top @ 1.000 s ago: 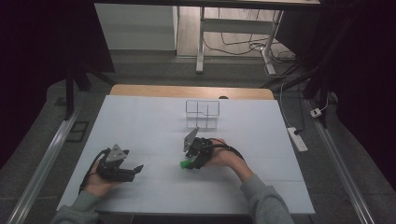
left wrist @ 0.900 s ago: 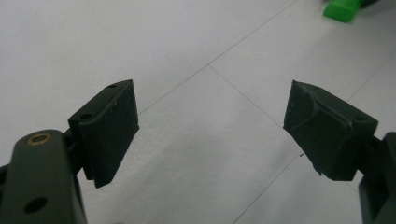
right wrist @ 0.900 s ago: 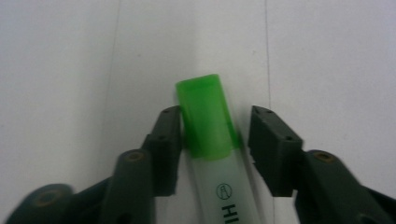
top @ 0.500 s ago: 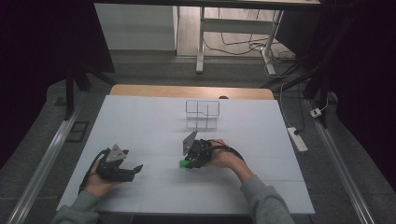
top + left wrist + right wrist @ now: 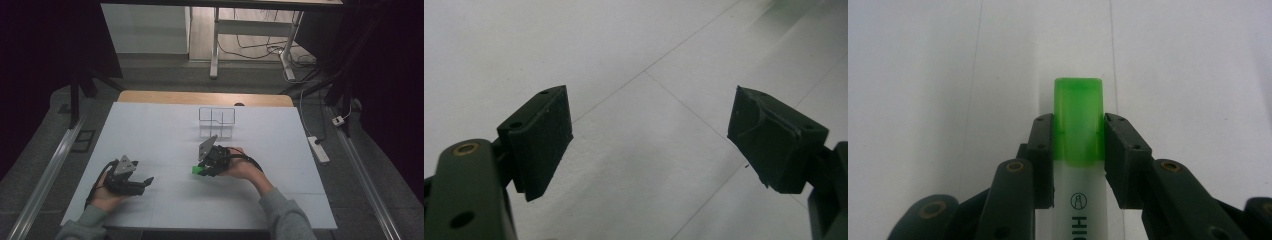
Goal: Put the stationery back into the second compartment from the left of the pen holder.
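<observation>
R gripper (image 5: 1078,150) clamps green-capped highlighter (image 5: 1078,120); L gripper (image 5: 649,135) agape, seemingly empty.

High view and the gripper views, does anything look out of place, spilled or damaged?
Nothing stands out. The right gripper has its jaws closed squarely on a green-capped highlighter, the left gripper is open over the bare white table, and the wire rack stands upright.

White-barrelled highlighter (image 5: 1079,165) with translucent green cap, black lettering, lying lengthwise, clamped at the cap's base
</observation>
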Demonstrator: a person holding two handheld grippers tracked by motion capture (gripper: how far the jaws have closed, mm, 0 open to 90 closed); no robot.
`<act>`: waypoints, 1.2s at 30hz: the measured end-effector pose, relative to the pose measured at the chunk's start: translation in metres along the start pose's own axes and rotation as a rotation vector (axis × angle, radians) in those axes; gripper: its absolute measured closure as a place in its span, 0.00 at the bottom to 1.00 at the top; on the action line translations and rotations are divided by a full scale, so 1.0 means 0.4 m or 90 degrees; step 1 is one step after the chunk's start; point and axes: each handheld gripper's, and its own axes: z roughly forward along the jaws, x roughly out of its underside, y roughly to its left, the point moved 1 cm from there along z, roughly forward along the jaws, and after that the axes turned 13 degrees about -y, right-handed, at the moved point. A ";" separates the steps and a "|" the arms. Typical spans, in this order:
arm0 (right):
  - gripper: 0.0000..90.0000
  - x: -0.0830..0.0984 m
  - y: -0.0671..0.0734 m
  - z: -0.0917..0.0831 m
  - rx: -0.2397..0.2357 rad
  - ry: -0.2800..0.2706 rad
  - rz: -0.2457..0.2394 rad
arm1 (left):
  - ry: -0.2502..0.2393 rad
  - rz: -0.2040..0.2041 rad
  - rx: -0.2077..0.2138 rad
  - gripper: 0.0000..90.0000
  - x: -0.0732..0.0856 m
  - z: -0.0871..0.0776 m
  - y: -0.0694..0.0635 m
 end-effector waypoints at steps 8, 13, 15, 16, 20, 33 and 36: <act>0.74 -0.007 -0.004 -0.025 0.019 -0.031 0.024 | 0.004 -0.001 0.002 0.20 0.002 0.001 0.000; 0.74 -0.010 -0.007 -0.038 0.033 -0.049 0.037 | 0.002 -0.001 0.001 0.20 0.002 0.000 0.000; 0.74 -0.012 -0.008 -0.043 0.035 -0.054 0.037 | 0.002 -0.002 0.001 0.20 0.002 0.000 0.000; 0.74 -0.015 -0.008 -0.050 0.042 -0.066 0.039 | 0.002 -0.001 0.001 0.20 0.002 0.000 0.000; 0.74 -0.022 -0.011 -0.068 0.056 -0.088 0.046 | 0.003 -0.001 0.001 0.20 0.002 0.000 0.000; 0.74 -0.026 -0.021 -0.106 0.089 -0.146 0.087 | 0.004 0.001 0.001 0.20 0.003 0.001 -0.001; 0.74 -0.027 -0.023 -0.113 0.098 -0.153 0.089 | 0.005 0.003 0.001 0.20 0.002 0.001 0.000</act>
